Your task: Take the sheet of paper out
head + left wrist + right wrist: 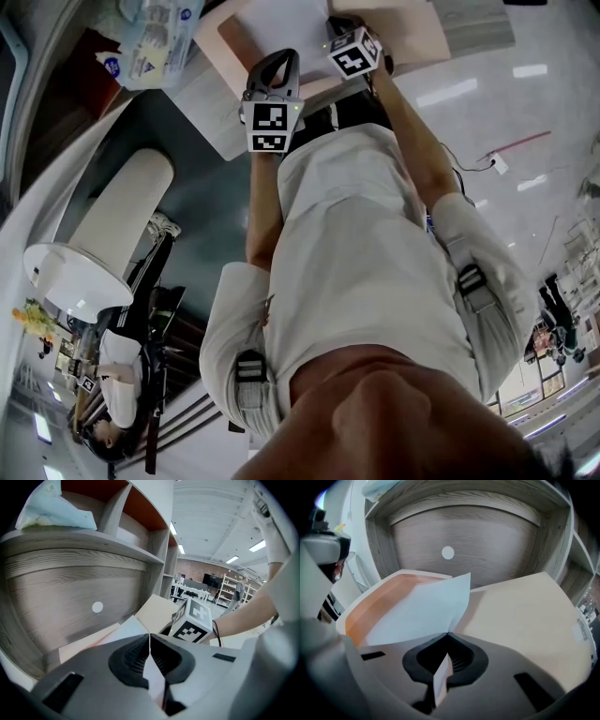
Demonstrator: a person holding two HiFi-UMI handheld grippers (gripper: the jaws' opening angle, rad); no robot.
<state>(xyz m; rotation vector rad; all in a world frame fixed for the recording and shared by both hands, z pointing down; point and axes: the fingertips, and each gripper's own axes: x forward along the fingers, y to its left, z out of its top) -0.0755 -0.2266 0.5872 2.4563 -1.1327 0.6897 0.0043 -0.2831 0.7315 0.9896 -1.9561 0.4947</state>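
White sheet of paper looks light and floppy; right gripper pinches its near corner, left gripper clamps a pale edge.

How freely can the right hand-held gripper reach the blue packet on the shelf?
Probably not: the right hand-held gripper is shut on the sheet of paper; the packet lies on the shelf above.

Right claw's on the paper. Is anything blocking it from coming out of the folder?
Nothing visible does. The right claw is shut on the sheet of paper, which lies on the orange inside of the open folder. The beige flap sits beside it, not over it.
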